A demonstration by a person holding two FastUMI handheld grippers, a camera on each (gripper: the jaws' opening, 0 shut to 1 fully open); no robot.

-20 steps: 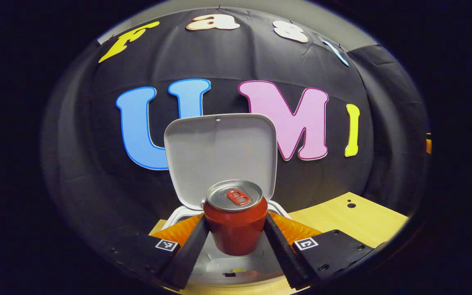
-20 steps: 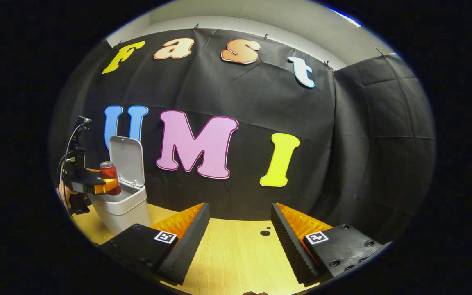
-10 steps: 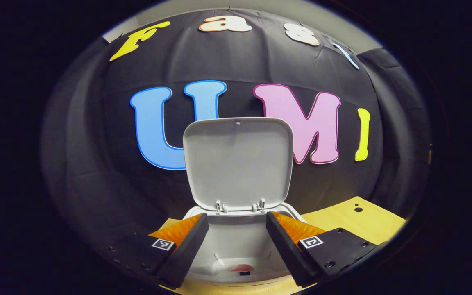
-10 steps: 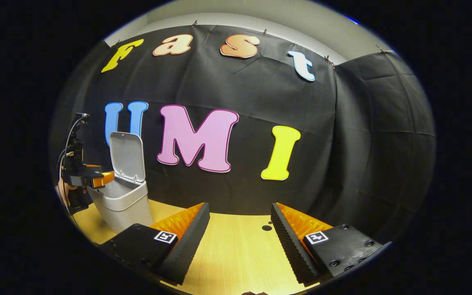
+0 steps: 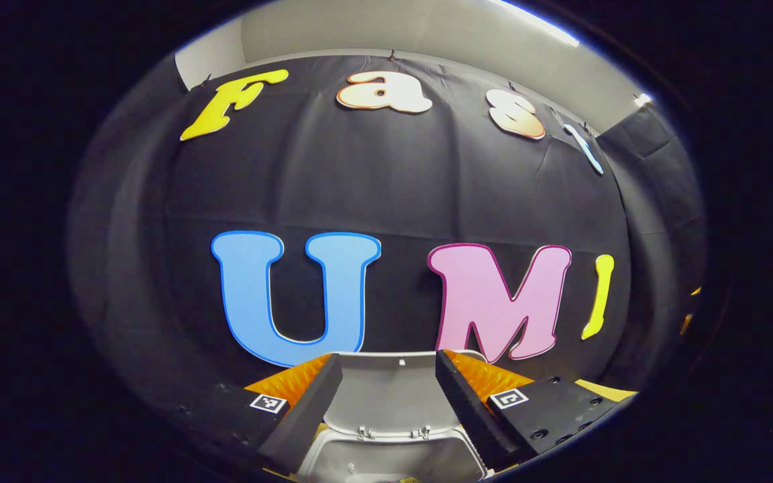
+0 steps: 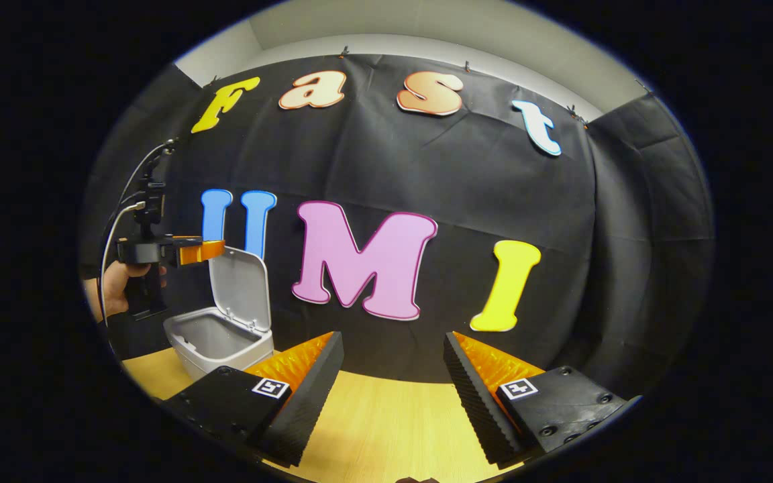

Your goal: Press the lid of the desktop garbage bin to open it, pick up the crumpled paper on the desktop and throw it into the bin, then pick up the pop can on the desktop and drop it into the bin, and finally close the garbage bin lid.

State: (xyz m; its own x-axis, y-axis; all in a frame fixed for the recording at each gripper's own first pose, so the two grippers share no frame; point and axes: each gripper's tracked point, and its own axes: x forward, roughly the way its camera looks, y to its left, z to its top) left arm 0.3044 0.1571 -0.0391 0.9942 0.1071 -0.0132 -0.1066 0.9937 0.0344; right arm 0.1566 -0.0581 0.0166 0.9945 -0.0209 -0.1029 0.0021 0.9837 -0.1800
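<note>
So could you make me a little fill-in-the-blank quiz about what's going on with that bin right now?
1. The lid of the garbage bin stands ____.
2. The left gripper hangs ____ the bin, level with the lid's top.
3. The right gripper, over the wooden table, holds ____.
4. Both grippers' jaws are ____.

Missing words: open; above; nothing; open

Grey desktop garbage bin (image 6: 220, 343) on the wooden desk, hinged lid (image 6: 242, 288) standing open upright

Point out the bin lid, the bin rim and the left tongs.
bin lid (image 6: 242, 288), right gripper view, inner face of raised lid
bin rim (image 6: 188, 323), right gripper view, near edge
left tongs (image 6: 204, 251), right gripper view, at the fingertips
</note>
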